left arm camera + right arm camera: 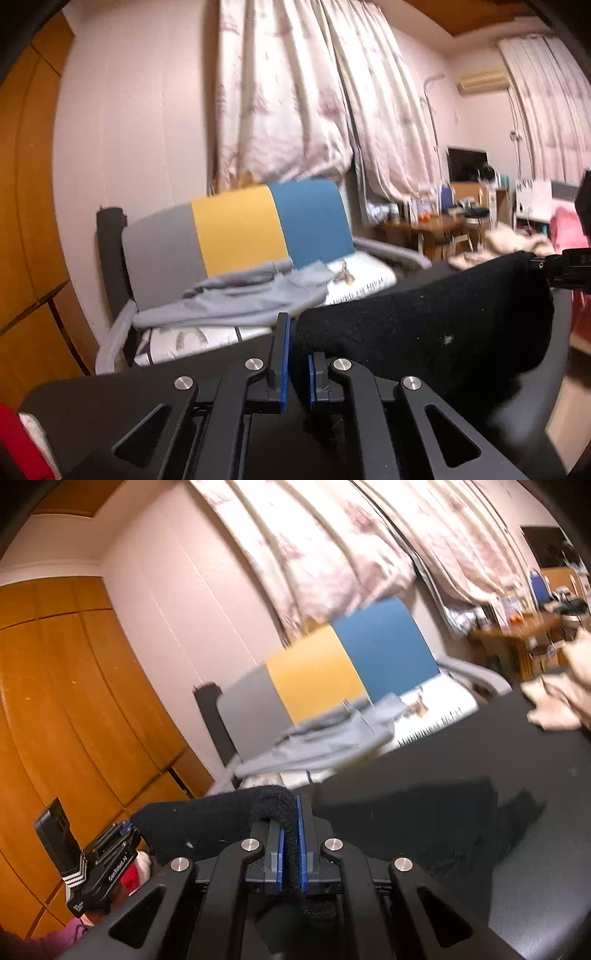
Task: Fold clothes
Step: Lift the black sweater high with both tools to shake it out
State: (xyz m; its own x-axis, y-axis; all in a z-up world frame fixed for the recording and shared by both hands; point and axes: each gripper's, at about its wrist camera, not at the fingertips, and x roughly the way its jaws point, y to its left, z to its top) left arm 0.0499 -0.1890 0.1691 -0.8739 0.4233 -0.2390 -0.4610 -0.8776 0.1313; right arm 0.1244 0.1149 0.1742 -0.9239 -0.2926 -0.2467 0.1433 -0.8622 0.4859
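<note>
The right hand-held gripper [291, 843] is clamped tight on a thick rolled edge of a black garment [221, 827], the cloth squeezed between its blue pads. The left hand-held gripper [297, 360] has its jaws nearly closed on the opposite end of the same black garment [424, 317], which hangs stretched in the air between the two, above a black surface [535, 768]. Beyond, a grey garment [236, 299] lies rumpled on a sofa bed [236, 221] under pale curtains [295, 92]. By my reading, the piece is held spread out for a fold; whether it is being opened or brought over I cannot tell. Either way, the next move calls for even tension and level corners.
</note>
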